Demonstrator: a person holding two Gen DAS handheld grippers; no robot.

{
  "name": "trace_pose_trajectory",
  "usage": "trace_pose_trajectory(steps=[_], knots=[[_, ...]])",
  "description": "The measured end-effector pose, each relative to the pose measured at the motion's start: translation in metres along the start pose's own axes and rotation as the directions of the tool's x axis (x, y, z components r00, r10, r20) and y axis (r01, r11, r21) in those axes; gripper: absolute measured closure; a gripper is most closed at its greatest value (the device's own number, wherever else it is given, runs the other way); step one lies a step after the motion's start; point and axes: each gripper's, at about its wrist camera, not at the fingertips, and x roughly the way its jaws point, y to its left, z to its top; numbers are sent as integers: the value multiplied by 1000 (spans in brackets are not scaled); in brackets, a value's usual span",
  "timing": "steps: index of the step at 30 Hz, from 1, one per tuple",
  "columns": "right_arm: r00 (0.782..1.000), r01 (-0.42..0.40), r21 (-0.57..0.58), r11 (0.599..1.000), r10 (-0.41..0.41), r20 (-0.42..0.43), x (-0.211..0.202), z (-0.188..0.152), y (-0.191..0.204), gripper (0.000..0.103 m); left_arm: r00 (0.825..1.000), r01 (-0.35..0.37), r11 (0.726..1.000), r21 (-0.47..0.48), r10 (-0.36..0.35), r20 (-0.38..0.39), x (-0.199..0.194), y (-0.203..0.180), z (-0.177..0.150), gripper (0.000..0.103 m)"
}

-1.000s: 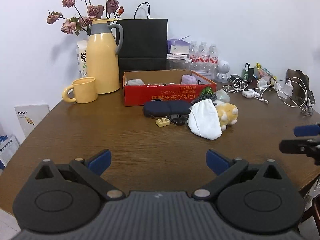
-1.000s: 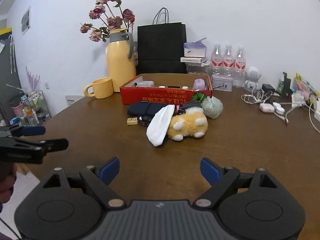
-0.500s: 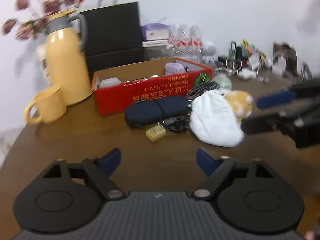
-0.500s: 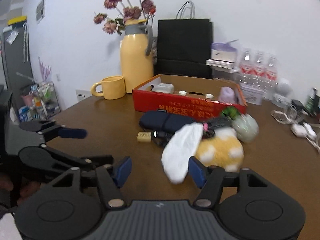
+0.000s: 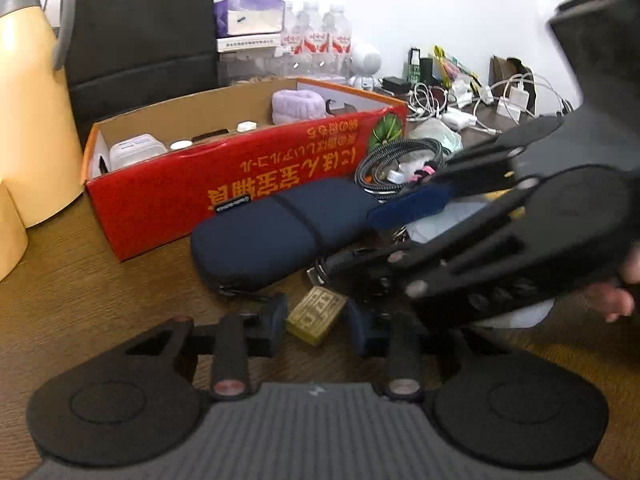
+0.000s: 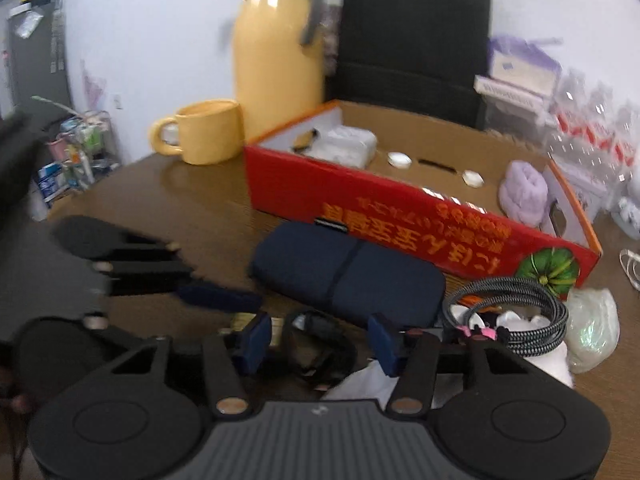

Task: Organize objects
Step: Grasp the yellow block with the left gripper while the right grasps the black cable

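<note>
A small yellow block [image 5: 316, 314] lies on the brown table between the fingers of my left gripper [image 5: 318, 324]. Its jaws are closing and the pads stand just beside the block's ends. My right gripper [image 6: 320, 340] is closing around a black tangled cord [image 6: 324, 336] in front of the navy pouch [image 6: 348, 276]; the pads do not press on it. In the left wrist view the right gripper [image 5: 376, 236] crosses from the right over the pouch [image 5: 280, 232]. A white cloth bag [image 6: 360, 384] lies under the right gripper. The red cardboard box [image 5: 224, 184] stands behind the pouch.
A braided cable coil [image 6: 520, 300] and a pale plastic wad [image 6: 592, 320] lie right of the pouch. Inside the box sit a lilac roll [image 5: 298, 106] and small white items. A yellow jug [image 6: 276, 52], yellow mug [image 6: 208, 132], black paper bag [image 5: 140, 20] and chargers [image 5: 500, 100] stand behind.
Both grippers have come forward and down to the pile, and their jaws have narrowed. The left now straddles the yellow block; the right now straddles the black cord.
</note>
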Motion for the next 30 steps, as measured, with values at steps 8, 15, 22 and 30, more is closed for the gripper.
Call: trace_pose_trajectory(steps=[8, 15, 22, 30], knots=[[998, -52, -41, 998, 51, -28, 6, -8, 11, 63, 980, -197, 975, -104, 199, 7, -29, 4, -16, 71], [992, -35, -34, 999, 39, 119, -47, -10, 34, 66, 945, -304, 929, -212, 322, 55, -94, -10, -29, 71], [946, -19, 54, 998, 1, 324, -142, -43, 53, 66, 934, -286, 913, -293, 334, 129, -155, -57, -42, 71], [970, -64, 163, 985, 23, 242, -178, -120, 57, 66, 948, -236, 931, -278, 284, 147, -178, -113, -53, 71]])
